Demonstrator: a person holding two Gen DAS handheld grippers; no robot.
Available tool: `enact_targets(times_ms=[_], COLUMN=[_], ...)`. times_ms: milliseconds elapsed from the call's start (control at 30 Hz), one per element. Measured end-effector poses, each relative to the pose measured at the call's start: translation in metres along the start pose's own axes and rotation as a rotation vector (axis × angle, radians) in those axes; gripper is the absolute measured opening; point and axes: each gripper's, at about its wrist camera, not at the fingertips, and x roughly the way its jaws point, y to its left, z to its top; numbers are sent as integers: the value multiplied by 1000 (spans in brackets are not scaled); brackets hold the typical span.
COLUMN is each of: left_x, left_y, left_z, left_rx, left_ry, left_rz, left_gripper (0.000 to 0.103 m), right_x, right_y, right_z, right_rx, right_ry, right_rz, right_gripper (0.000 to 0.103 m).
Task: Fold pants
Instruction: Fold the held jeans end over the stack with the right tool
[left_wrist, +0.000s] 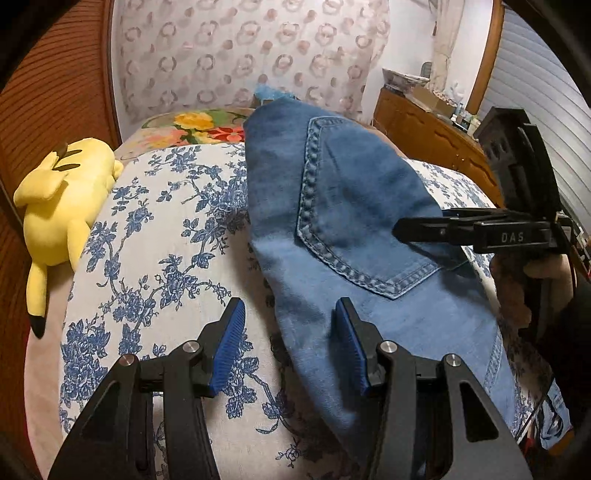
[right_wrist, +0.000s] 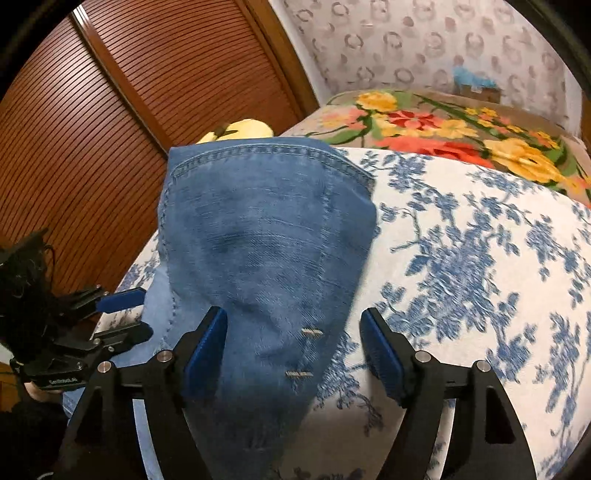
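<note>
Blue jeans (left_wrist: 351, 184) lie folded on a bed with a blue-and-white floral cover (left_wrist: 166, 221), back pocket (left_wrist: 362, 229) facing up. My left gripper (left_wrist: 290, 345) hovers open over the jeans' left edge, and its pads do not touch the cloth. Seen side-on in the left wrist view, my right gripper (left_wrist: 402, 229) reaches in from the right above the pocket. In the right wrist view, the right gripper (right_wrist: 293, 350) stands wide open astride the narrow near end of the jeans (right_wrist: 266, 229), pads clear of the denim. The left gripper (right_wrist: 136, 315) shows at the left.
A yellow plush toy (left_wrist: 62, 206) lies at the bed's left edge. A bright flowered blanket (right_wrist: 443, 129) covers the far end. A slatted wooden door (right_wrist: 110, 110) stands to the left, and a wooden dresser (left_wrist: 424, 129) to the right. A hand (left_wrist: 517, 288) holds the right gripper.
</note>
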Motion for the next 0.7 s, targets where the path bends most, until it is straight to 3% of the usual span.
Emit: enact_targets(times_ms=[100,200,367,700], left_x=[-1,0,-2,-24], left_y=[-1,1,8,49], left_z=[2,4,6,14], left_rx=[3,2,-15,-88], left_ry=[-3,-4,-16,-86], left_rz=[1,5,10,52], left_gripper=[52,52,52,52], right_x=[12,25,36,76], right_y=[2,5,10,44], right_z=[5,9,24,69], right_rx=[-18,-41,-63,-148], right_ry=[-1,5,-1,-14], right_rz=[23,48,110,196], right_gripper=[77,66,38,27])
